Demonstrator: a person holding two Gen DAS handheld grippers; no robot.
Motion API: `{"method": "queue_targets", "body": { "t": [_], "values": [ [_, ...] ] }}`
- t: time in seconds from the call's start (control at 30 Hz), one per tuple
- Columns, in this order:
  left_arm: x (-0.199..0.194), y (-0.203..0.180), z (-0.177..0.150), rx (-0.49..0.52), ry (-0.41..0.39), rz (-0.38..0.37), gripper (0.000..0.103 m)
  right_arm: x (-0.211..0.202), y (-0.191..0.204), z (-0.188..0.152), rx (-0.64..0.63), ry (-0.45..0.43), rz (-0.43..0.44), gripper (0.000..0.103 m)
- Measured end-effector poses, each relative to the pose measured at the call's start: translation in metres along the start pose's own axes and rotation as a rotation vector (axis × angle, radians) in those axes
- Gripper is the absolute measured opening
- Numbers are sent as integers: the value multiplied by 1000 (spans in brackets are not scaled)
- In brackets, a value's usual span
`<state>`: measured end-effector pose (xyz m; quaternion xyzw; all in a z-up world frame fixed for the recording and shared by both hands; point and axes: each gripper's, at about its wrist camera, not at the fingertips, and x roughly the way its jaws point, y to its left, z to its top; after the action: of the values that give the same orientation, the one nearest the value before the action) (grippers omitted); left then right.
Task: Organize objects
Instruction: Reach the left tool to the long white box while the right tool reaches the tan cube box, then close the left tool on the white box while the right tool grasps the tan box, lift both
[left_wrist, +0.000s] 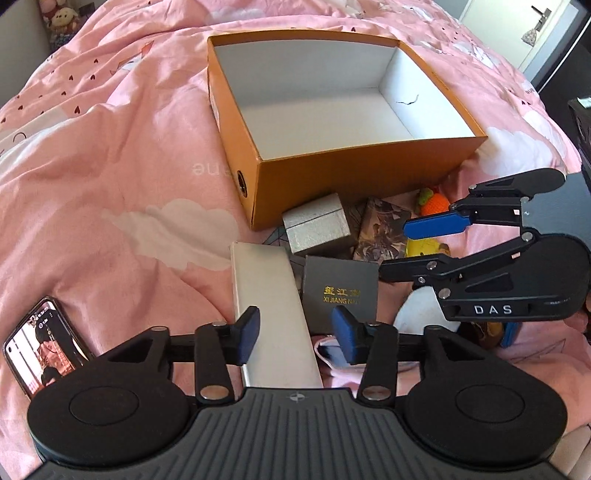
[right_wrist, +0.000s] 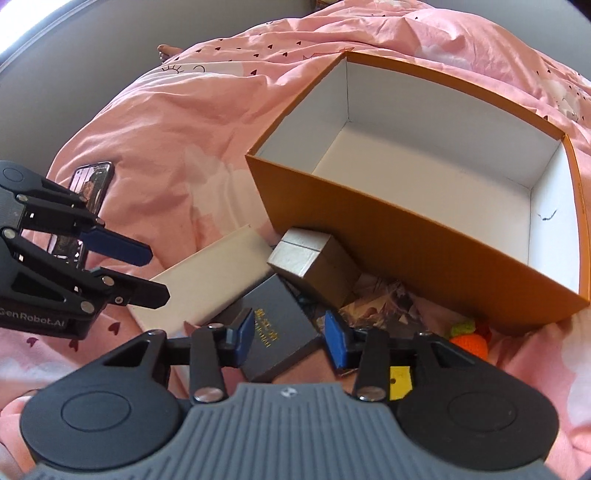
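1. The black box (left_wrist: 340, 291) carries gold characters over "XI JIANG NA…", the last letters unclear; the right gripper (left_wrist: 410, 245) reads "DAS" on its side and the left gripper (right_wrist: 157, 271) reads "GenRobot.AI"
2. A pink quilt (left_wrist: 122, 155) with hearts and white clouds covers the bed; a lit phone (left_wrist: 40, 339) lies toward its left edge
3. An open orange box (left_wrist: 354, 181), white inside, sits mid-quilt; against its near wall lie a silver box (left_wrist: 317, 227), a white slab (left_wrist: 273, 314), the black box, a picture card (left_wrist: 384, 229) and an orange knit toy (left_wrist: 432, 205)
4. Left gripper: jaws wide, over the slab, holding nothing
5. Right gripper: jaws wide, over the black box, holding nothing
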<state>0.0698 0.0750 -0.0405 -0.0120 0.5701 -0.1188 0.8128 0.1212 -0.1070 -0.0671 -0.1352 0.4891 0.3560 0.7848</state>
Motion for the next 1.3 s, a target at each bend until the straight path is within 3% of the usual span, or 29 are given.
{"method": "queue_targets", "body": {
  "t": [0.13, 0.3, 0.43, 0.57, 0.7, 0.87, 0.97, 1.2, 1.3],
  "values": [
    [22, 20, 17, -59, 66, 7, 62, 18, -6, 11, -57, 3, 4, 62],
    [50, 36, 26, -110, 153, -5, 63, 44, -12, 18, -74, 15, -2, 68],
    [69, 45, 27, -178, 211, -47, 66, 62, -28, 21, 48, 26, 44, 82],
    [84, 52, 27, -198, 260, -56, 66, 72, -49, 26, 193, 46, 115, 83],
    [92, 57, 27, -217, 287, -85, 74, 86, -72, 28, 356, 92, 205, 84],
    [103, 60, 27, -245, 323, -121, 76, 101, -83, 27, 446, 103, 255, 83],
    [101, 57, 27, -238, 323, -132, 64, 112, -85, 27, 481, 133, 275, 72],
    [77, 45, 33, -156, 244, -65, 38, 98, -74, 23, 476, 111, 263, 69],
    [71, 41, 30, -127, 214, -45, 34, 82, -62, 22, 428, 80, 231, 68]
  ]
}}
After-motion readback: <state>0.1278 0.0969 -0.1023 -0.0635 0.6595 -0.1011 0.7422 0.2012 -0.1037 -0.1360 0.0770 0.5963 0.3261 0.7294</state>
